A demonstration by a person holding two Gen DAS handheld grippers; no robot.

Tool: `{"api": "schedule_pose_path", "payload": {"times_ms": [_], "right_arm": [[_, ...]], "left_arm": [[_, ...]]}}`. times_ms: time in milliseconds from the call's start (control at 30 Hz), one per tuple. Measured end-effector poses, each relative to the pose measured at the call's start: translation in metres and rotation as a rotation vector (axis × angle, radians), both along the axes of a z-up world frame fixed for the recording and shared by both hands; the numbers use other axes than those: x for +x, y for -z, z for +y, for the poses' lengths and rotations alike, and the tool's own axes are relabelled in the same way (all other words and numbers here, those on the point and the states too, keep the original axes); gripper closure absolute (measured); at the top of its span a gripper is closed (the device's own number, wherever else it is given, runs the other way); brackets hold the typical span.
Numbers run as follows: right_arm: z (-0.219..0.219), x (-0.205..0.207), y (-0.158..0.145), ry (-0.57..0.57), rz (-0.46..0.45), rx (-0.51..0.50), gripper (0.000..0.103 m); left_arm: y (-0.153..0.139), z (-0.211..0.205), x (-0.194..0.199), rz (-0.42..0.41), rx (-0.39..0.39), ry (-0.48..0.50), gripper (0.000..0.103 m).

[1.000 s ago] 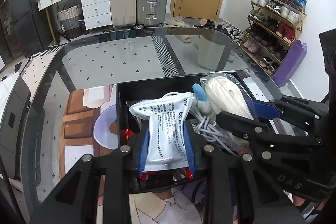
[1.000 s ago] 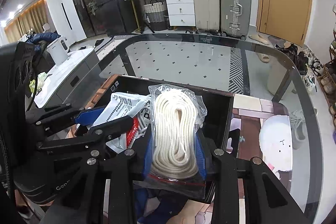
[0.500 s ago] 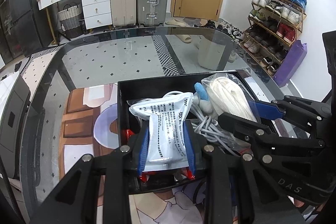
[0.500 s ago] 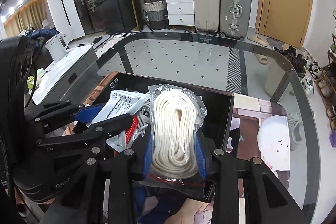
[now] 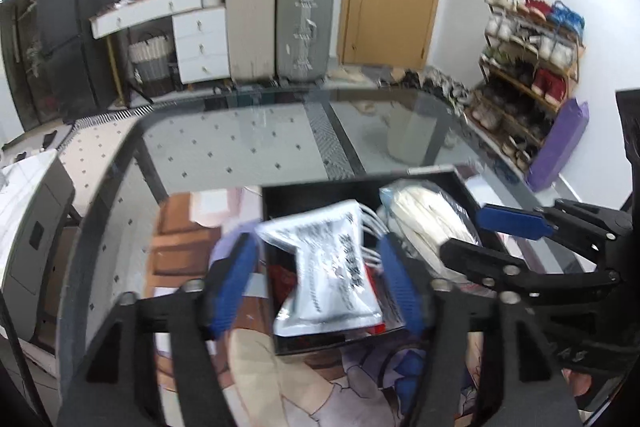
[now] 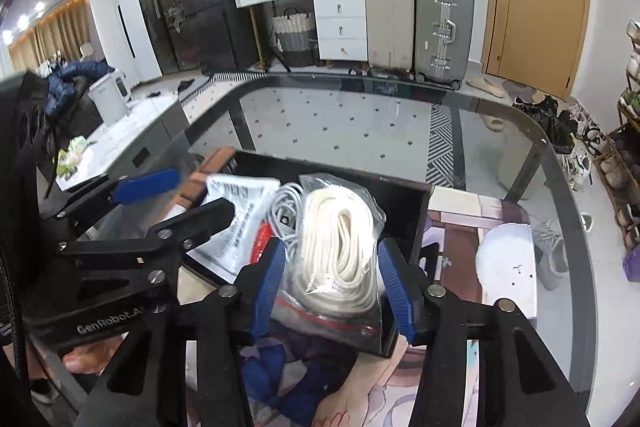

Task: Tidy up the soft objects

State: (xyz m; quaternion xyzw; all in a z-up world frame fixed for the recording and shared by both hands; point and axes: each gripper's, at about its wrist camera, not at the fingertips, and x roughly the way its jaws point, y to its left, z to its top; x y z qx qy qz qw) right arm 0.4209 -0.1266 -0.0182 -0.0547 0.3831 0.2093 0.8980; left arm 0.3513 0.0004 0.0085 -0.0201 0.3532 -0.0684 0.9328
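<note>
**Letting go of two packets over the black box**

I am spreading my left gripper [image 5: 320,279]; its jaws have just been opening and stand clear of the white printed pouch [image 5: 328,267] between them. My right gripper [image 6: 332,283] has also been opening around the bagged white rope [image 6: 340,247]; whether its pads are touching the bag I cannot tell. Both packets are lying in the black box [image 5: 320,187], rope at three o'clock of the pouch. I judge lifting straight back avoids snagging plastic. Blur is smearing the pouch's print; grey cables [image 6: 286,211] are half buried.
</note>
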Motion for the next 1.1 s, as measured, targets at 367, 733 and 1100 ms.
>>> {"api": "schedule_pose_path", "payload": {"times_ms": [367, 733, 1100], "right_arm": [[-0.035, -0.077, -0.059, 0.1, -0.148, 0.102, 0.015], [-0.069, -0.214, -0.069, 0.194, -0.32, 0.193, 0.001], [-0.07, -0.333, -0.042, 0.144, -0.438, 0.165, 0.001]], "left_arm": [[-0.049, 0.023, -0.062, -0.17, -0.02, 0.01, 0.01], [-0.056, 0.026, -0.196, -0.36, 0.026, 0.001, 0.0], [-0.032, 0.031, -0.289, -0.425, 0.019, -0.093, 0.0]]}}
